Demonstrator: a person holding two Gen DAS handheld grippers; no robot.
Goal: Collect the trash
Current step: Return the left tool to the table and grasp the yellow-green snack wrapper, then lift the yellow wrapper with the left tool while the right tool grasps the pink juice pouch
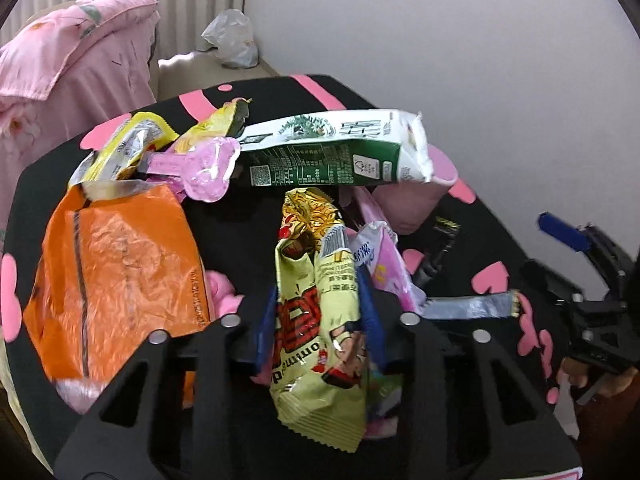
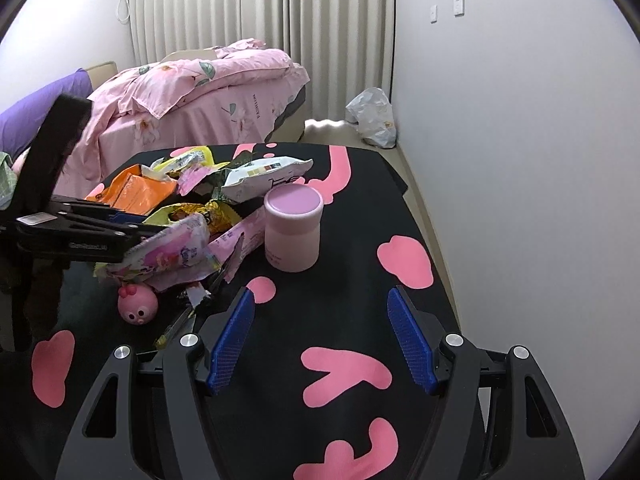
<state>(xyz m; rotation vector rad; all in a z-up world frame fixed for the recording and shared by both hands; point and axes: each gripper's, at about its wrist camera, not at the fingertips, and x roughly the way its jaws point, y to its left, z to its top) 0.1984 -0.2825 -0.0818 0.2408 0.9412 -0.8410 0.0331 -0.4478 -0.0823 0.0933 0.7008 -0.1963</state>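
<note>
While we work over the black counter, its heap of wrappers is the main risk: our left claw pinches the yellow-green snack wrapper, apparently firmly, though the pads are half hidden, and lifting could drag the pink wrapper beside it off the edge. Our right claw stands spread and empty, near the pink cup, which a careless sweep could topple.

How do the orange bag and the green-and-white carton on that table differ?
The orange bag is soft, crinkled plastic lying flat; the green-and-white carton is stiff card, propped up on other litter. The bag is plain orange with little print; the carton is covered in print, with one end torn open. Both are trash on the black table.
</note>
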